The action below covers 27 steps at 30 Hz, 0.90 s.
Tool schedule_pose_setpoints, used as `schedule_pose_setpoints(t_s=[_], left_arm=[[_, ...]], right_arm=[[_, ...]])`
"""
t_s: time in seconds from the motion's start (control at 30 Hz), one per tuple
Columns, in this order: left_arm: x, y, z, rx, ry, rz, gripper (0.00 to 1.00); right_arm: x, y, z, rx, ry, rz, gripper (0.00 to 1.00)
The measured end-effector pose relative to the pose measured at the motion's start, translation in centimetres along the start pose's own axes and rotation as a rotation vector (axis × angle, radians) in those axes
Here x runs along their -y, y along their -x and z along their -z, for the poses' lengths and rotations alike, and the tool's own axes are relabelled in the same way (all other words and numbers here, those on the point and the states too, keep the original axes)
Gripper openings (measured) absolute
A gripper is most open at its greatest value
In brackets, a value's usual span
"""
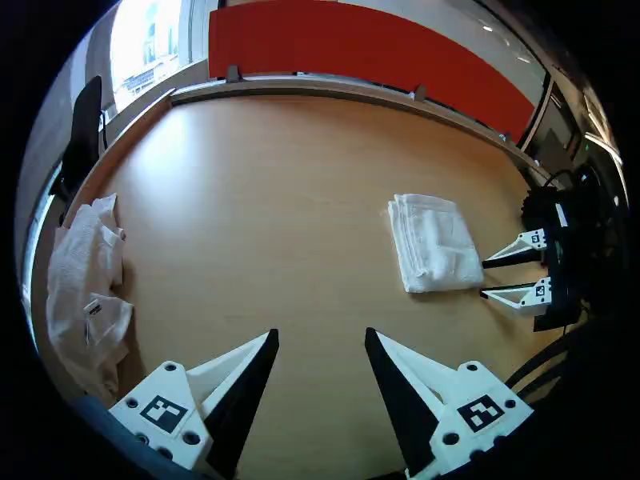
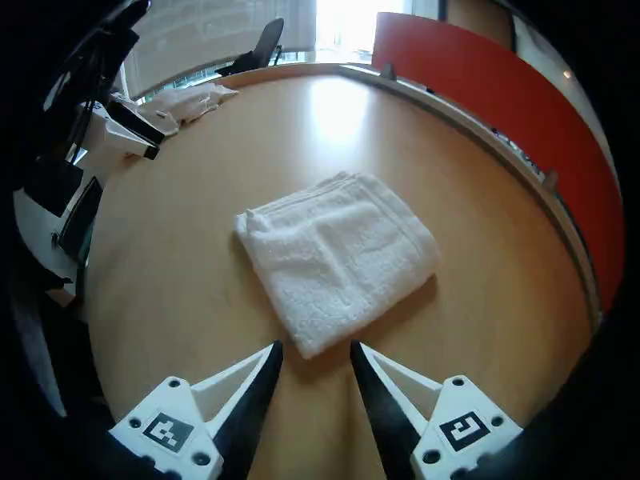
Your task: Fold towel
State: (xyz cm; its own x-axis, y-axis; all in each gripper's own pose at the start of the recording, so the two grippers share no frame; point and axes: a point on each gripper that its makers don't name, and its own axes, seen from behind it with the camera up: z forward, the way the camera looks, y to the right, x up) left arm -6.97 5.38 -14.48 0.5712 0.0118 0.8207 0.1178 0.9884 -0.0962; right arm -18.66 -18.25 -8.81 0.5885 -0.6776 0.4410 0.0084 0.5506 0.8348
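A: Where's the towel (image 2: 340, 256)?
B: Folded, centre frame on the tabletop (image 2: 184, 304). The right hand-held gripper (image 2: 314, 356) is spread at its near corner, and the left hand-held gripper (image 1: 320, 344) is spread too. It looks finished, so back off without snagging that corner.

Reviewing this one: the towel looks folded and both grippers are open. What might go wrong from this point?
1. The right gripper sits open right at the folded towel, at its near corner; a forward nudge may snag that corner and disturb the layers.
2. The crumpled white cloth pile lies along the edge of the table; if the left gripper tugs it carelessly, it might slide off.
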Motion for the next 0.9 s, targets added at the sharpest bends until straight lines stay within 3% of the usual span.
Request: schedule_pose_setpoints(t_s=[0.57, 0.9], left_arm=[[-0.02, 0.15, 0.07, 0.001, 0.001, 0.003, 0.79], [-0.23, 0.40, 0.01, 0.004, 0.004, 0.003, 0.79]], right_arm=[[0.85, 0.48, -0.88, -0.004, -0.017, -0.032, 0.08], [0.39, 0.55, -0.58, -0.007, -0.001, -0.048, 0.04]])
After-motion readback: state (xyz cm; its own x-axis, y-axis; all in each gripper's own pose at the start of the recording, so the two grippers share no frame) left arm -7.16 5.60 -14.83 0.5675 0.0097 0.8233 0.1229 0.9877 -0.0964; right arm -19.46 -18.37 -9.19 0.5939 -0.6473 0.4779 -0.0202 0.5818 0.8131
